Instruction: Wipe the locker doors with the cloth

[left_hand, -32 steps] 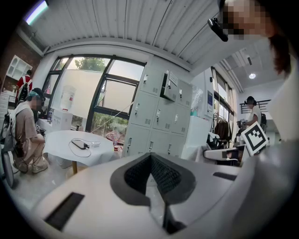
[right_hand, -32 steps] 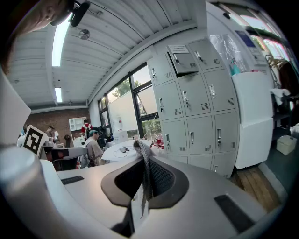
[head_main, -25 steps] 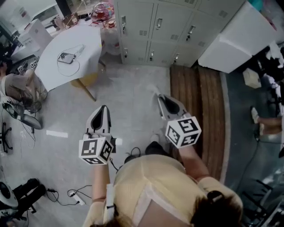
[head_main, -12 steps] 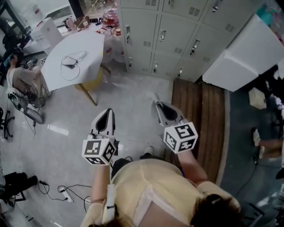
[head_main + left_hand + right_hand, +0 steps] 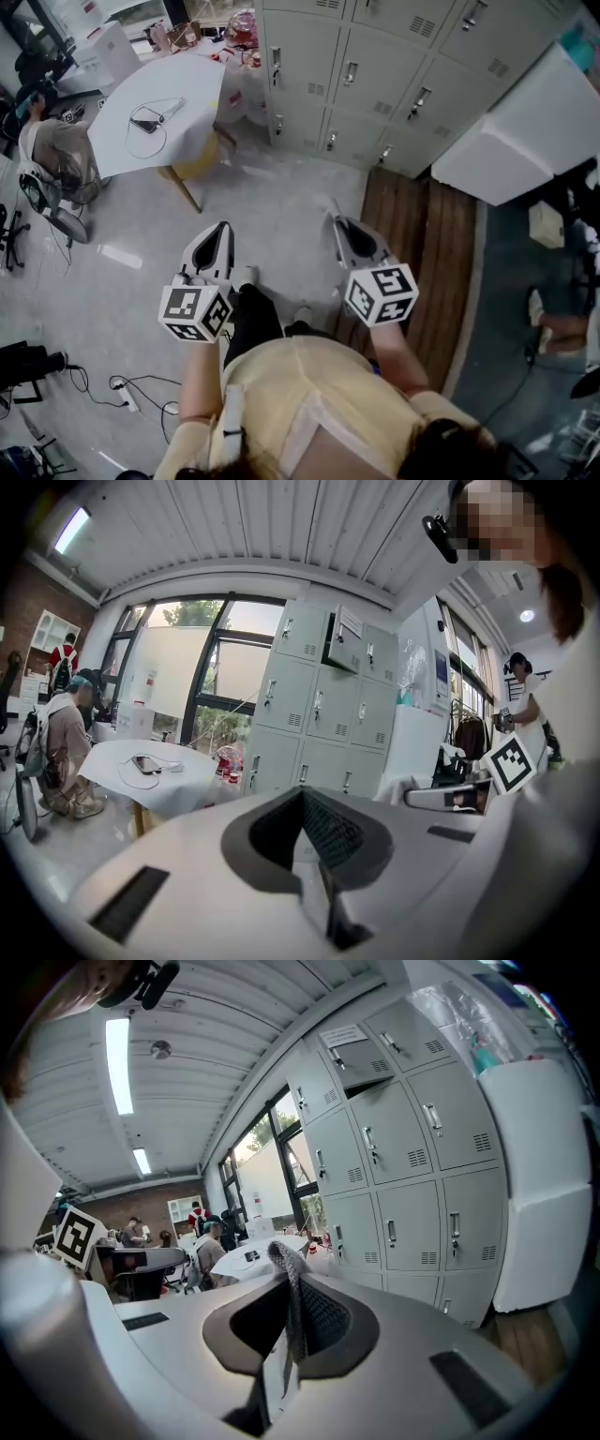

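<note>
Both grippers are held out over the floor, well apart from the lockers. The left gripper is seen with its jaws brought fully together, nothing between them. The right gripper has its jaws closed on the cloth, a thin grey strip pinched upright at the tips (its weave is hard to tell from the jaw pads). The locker doors are shut, save one upper door seen ajar. A round white surface is noted left of the lockers, with a phone lying on it.
</note>
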The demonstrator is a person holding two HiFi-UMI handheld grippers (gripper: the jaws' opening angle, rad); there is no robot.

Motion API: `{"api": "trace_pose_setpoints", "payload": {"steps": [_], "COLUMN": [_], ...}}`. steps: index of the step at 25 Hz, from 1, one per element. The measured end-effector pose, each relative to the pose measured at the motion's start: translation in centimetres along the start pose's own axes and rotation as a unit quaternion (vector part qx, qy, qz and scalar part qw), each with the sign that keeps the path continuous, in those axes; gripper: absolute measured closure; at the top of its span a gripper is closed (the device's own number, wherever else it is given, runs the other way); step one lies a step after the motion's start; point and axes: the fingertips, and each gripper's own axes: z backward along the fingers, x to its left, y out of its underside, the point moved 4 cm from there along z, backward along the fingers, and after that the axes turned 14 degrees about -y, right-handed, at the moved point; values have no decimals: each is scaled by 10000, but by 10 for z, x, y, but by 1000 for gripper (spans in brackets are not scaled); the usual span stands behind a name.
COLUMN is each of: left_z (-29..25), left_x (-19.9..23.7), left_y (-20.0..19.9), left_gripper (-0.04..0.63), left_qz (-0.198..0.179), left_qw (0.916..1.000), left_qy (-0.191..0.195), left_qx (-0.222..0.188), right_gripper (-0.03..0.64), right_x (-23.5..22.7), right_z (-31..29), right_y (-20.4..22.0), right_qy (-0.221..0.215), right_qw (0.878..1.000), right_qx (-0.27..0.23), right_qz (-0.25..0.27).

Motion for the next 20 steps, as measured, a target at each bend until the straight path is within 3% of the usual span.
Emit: {"api": "trace_pose_setpoints", "payload": {"steps": [13, 20], "left_z": [-62, -119], "left_x": [5, 45], "left_y": [-18, -32], "left_gripper": [603, 603], "left_qz": [-124, -20], "left_qw": [9990, 9983], "left_qy": [422, 573], "left_qx": [-93, 42], "right_gripper": [600, 600], "right_x": [-12, -23], "right_z": [-34, -101], "right_y": [-13, -42], "right_qy": [269, 381], "right_qw": [9996, 9992], "right_qx": [-21, -17], "right_qz": [72, 138]}}
